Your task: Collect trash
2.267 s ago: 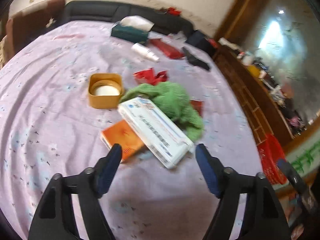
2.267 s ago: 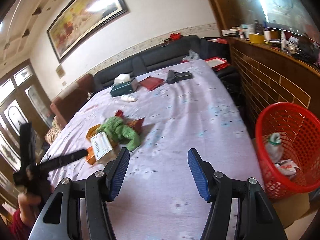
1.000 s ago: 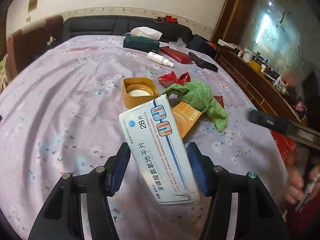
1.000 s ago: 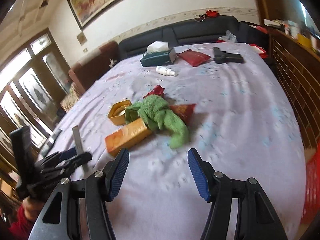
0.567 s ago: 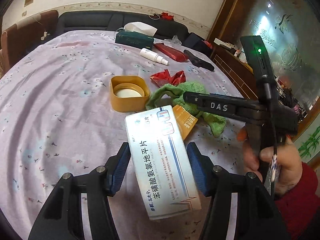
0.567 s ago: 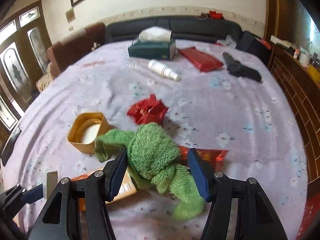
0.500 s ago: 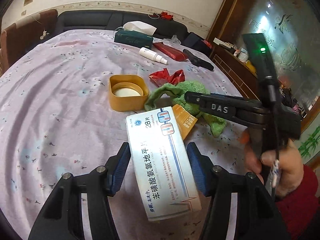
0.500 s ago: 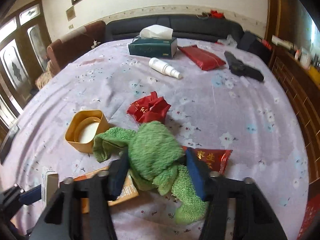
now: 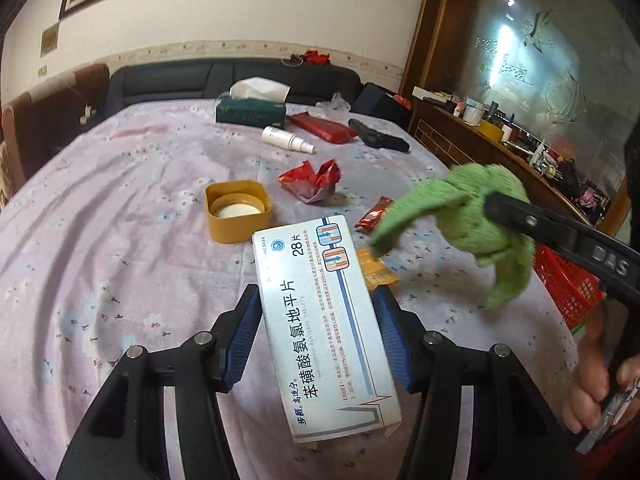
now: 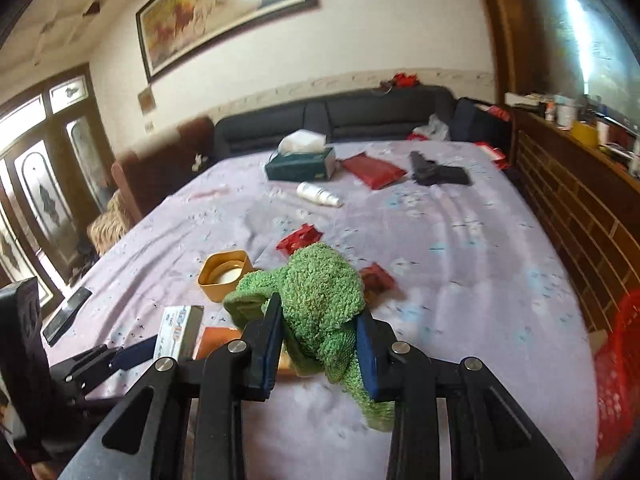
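A big bed (image 9: 120, 208) with a purple flowered sheet fills most of both views. Behind it is a dark sofa (image 10: 360, 114), and on the wall above hangs a long painting (image 10: 224, 12). At the right side of the bed stands a red basket (image 9: 564, 284) with holes in its wall.

The left gripper (image 9: 316, 336) is clamped on a white pill box (image 9: 324, 320) with blue writing. Both blue pads press on the long sides of the box, and the box is up off the sheet.

The right gripper (image 10: 320, 344) has a green fuzzy cloth (image 10: 320, 300) between its 2 blue pads. Its jaws are closing, and the pads already squeeze the cloth. In the left view the cloth (image 9: 472, 216) hangs in the air near the red basket, with a loose end dangling. A person's hand (image 9: 592, 392) shows at the lower right edge of that view.

On the sheet, a yellow square tub (image 9: 238, 210) with a white round thing inside sits just past the pill box. Beside the tub is a crumpled red wrapper (image 9: 312, 180). A smaller red packet (image 9: 374, 214) lies near it. An orange box (image 9: 376, 270) peeks out from behind the pill box.

Farther back lie a dark green tissue box (image 9: 250, 112), a flat red pouch (image 9: 322, 128), a black thing (image 9: 378, 140) and a small white bottle (image 9: 286, 140) on its side.
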### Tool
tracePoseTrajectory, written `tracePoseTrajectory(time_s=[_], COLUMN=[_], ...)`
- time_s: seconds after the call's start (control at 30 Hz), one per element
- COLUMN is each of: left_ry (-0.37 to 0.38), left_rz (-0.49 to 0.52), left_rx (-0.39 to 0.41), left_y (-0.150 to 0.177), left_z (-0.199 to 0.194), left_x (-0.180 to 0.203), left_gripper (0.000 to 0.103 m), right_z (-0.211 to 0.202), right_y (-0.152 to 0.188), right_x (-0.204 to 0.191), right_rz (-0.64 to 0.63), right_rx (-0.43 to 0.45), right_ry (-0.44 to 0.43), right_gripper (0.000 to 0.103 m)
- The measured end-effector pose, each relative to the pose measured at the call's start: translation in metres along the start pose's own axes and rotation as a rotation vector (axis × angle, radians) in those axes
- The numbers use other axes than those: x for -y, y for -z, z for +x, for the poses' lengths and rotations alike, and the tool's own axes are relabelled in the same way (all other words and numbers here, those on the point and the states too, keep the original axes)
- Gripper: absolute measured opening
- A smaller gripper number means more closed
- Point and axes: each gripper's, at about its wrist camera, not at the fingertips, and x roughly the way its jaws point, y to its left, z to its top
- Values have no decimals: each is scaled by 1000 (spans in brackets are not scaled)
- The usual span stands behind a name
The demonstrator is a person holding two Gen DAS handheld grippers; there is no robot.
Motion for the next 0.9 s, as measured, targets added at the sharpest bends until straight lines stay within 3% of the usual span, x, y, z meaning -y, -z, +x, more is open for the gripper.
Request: tracePoseTrajectory(time_s=[0.4, 0.9], left_ry=[-48, -91], left_rz=[121, 147], left_rx=[60, 102], left_y=[14, 25], left_z=[-18, -38], left_x=[42, 46], left_gripper=[56, 56], right_z=[-46, -65], right_y=[36, 46], right_x=[30, 14], right_rz=[109, 88], right_rx=[14, 19], right_ry=[16, 12], right_gripper=[35, 36])
